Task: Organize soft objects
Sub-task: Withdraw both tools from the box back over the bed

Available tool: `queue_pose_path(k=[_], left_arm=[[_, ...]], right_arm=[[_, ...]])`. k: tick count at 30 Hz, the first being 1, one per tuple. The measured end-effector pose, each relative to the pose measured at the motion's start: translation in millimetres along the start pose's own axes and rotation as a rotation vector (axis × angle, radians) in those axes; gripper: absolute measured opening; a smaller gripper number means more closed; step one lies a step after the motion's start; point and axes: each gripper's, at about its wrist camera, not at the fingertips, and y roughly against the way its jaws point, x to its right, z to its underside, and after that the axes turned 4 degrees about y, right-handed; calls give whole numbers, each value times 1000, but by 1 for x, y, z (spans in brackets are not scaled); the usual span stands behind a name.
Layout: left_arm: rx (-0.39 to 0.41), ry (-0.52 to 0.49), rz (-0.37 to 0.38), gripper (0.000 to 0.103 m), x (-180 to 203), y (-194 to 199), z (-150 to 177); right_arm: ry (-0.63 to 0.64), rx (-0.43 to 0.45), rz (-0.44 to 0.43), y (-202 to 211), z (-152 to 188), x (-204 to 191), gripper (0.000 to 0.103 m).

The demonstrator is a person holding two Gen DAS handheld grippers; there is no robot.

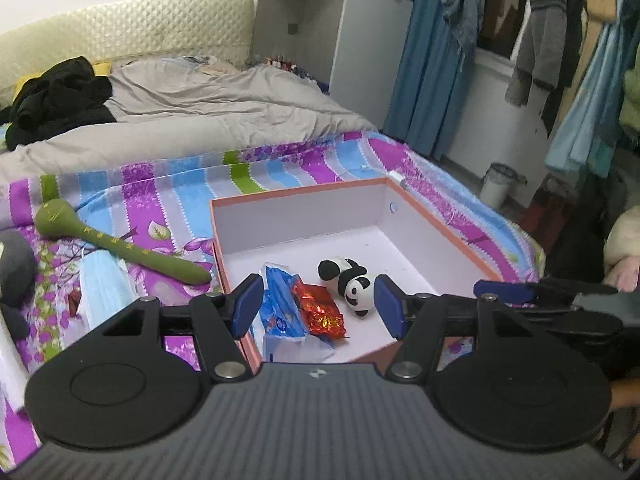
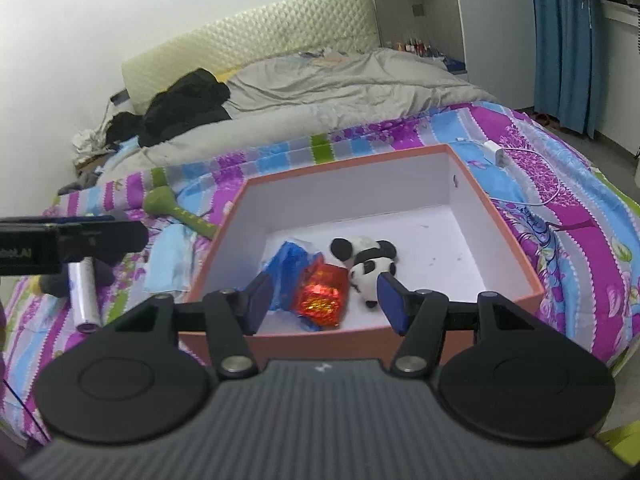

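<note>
An orange-rimmed box [image 1: 296, 196] with a white inside sits on the striped bedspread. A panda plush [image 1: 352, 282], a red foil packet [image 1: 322, 314] and a blue tissue pack [image 1: 280, 308] lie in its near corner. My left gripper [image 1: 320, 306] hovers open over that corner with nothing between its pads. My right gripper [image 2: 326, 304] is also open and empty, above the box's [image 2: 500, 216] near wall, with the panda [image 2: 370, 266] and the foil packet [image 2: 322, 298] just beyond it. A green stuffed toy [image 1: 116, 246] lies left of the box. Each gripper shows side-on in the other's view.
A pack of blue face masks [image 1: 104, 280] and a grey plush [image 1: 14, 268] lie at the left. A silver tube [image 2: 84, 292] rests on the bedspread. A white charger [image 2: 496, 152] with its cable lies right of the box. A grey duvet and black clothes [image 1: 60, 96] cover the far bed.
</note>
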Motion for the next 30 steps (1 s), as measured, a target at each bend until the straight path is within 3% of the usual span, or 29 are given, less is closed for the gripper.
queue_pose_path(k=[9,17,30], left_arm=[[60,103,43,67,-19,54,30],[90,142,-17,67,-36,95,66],[135,230,-124,67,-83,146,114]], right_arm=[[13,51,-46,33,19,-33,60],[12,54,-59,52,36,-55,60],[110,21,-162,49,54,-111,60]])
